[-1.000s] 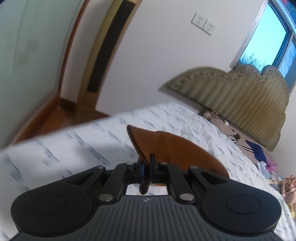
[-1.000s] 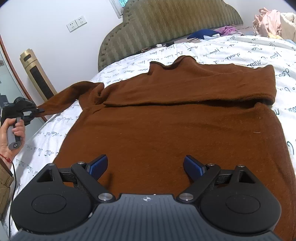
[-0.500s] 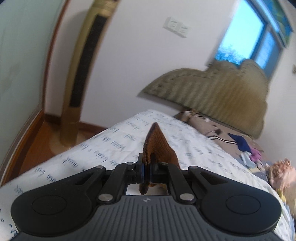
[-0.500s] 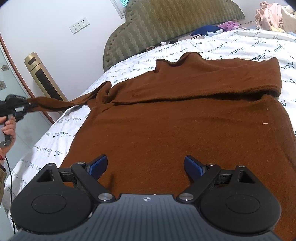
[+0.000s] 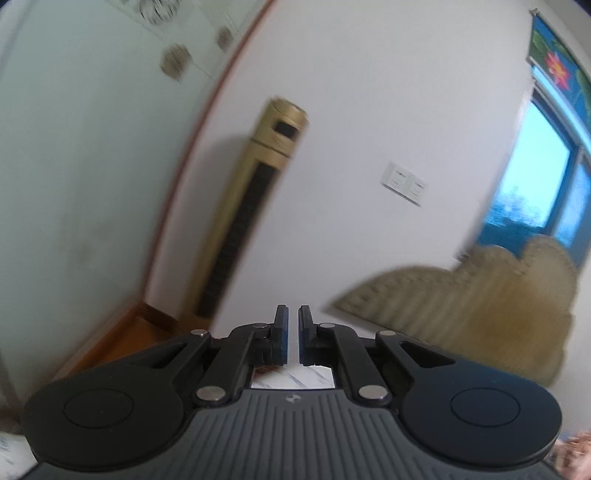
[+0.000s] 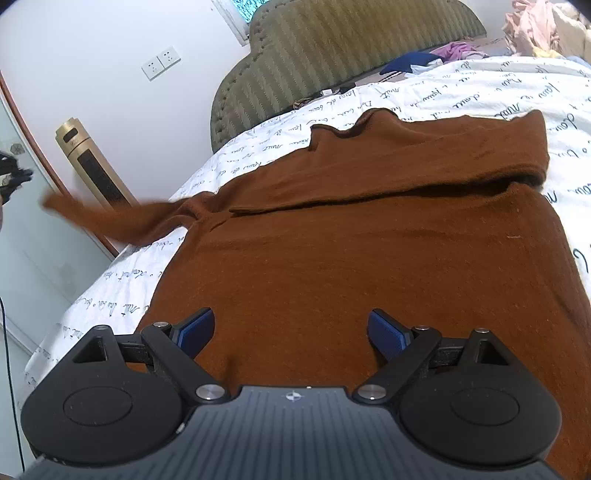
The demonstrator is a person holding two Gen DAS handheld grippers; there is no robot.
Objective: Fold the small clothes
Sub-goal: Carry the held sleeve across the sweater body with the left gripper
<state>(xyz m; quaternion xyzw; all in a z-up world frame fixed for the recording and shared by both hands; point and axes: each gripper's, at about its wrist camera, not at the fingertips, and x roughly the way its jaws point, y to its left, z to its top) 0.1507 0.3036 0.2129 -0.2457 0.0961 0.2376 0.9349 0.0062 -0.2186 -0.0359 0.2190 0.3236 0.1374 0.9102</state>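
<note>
A brown sweater (image 6: 369, 258) lies flat on the white script-printed bed sheet (image 6: 480, 85), with one sleeve folded across its chest. Its other sleeve (image 6: 110, 218) stretches out to the left over the bed's edge, blurred, with its end free in the air. My left gripper (image 5: 292, 314) is raised and faces the wall. Its jaws stand almost together with nothing between them. In the right wrist view it shows small at the far left edge (image 6: 14, 177), apart from the sleeve's end. My right gripper (image 6: 291, 325) hovers open over the sweater's lower body, holding nothing.
A gold tower appliance (image 6: 92, 162) stands by the wall left of the bed, over a wooden floor (image 5: 110, 343). The padded headboard (image 6: 332, 48) closes the far end. Loose clothes (image 6: 535, 26) are piled at the far right corner of the bed.
The left gripper has risen and tipped up toward the wall. The sleeve that was pinched in its jaws is no longer there and swings loose. The right gripper has stayed in place.
</note>
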